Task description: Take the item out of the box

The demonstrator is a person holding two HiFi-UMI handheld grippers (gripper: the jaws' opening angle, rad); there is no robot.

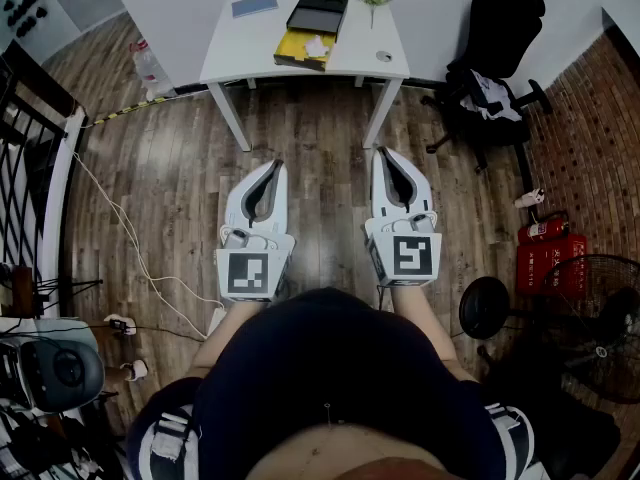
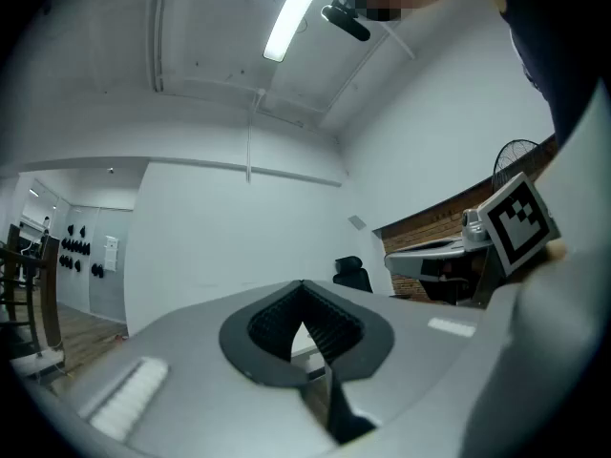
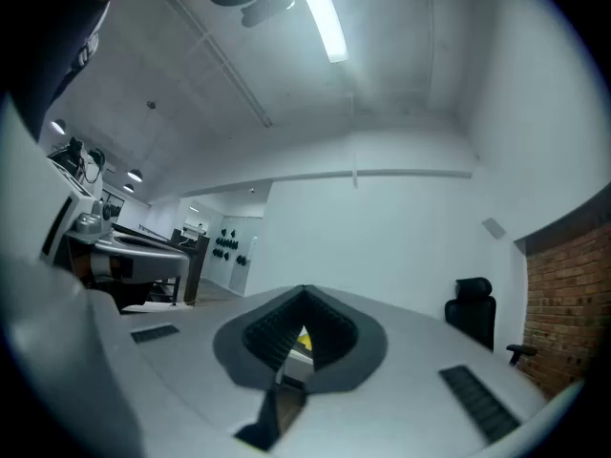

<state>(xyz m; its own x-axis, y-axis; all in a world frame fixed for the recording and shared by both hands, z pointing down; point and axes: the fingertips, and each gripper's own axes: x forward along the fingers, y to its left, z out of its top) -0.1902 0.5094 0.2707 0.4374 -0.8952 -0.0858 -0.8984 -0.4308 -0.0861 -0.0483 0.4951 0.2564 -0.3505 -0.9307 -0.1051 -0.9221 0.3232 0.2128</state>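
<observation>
Left hand-held gripper [image 2: 304, 284], jaws together; yellow box [image 1: 288, 44] on table [image 1: 240, 56] plain only overhead.

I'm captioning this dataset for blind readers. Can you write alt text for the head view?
Seen from above, a person holds the left gripper and right gripper side by side, both shut and empty, above a wood floor. Ahead, a white table bears an open yellow box with a white item inside.
</observation>
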